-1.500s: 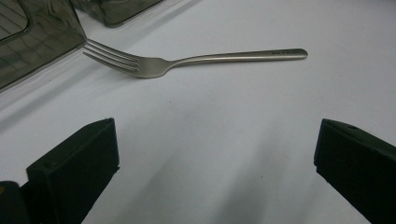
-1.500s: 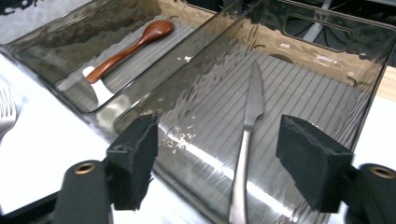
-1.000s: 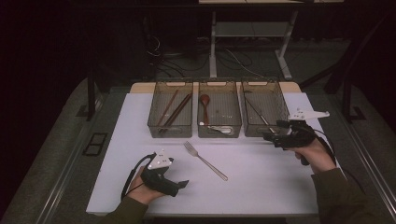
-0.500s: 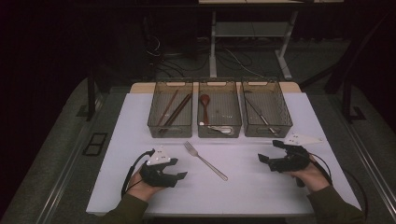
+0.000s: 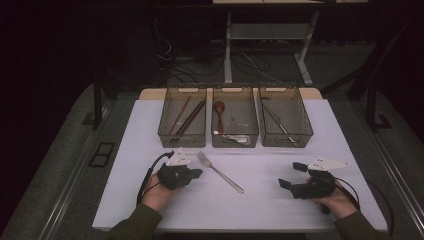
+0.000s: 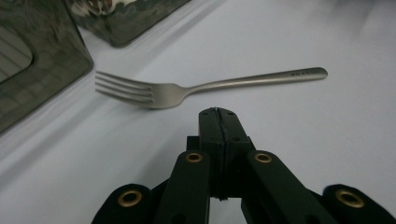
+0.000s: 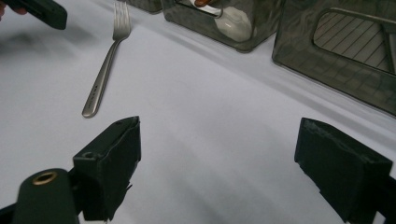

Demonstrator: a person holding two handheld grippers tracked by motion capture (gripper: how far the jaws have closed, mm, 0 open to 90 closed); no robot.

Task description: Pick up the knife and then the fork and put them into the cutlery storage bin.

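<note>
Left fingers [image 6: 218,122] newly shut, fork [image 6: 210,85] just beyond

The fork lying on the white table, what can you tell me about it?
The fork is one piece of dull, silvery metal: four tines, a slim handle with small lettering near its rounded end. It lies flat and alone on the white table, tines toward the bins, handle slanting toward the person. Nothing touches it.

high: above, looking down | tool views: low, close | shared: fork [image 5: 220,172]
</note>
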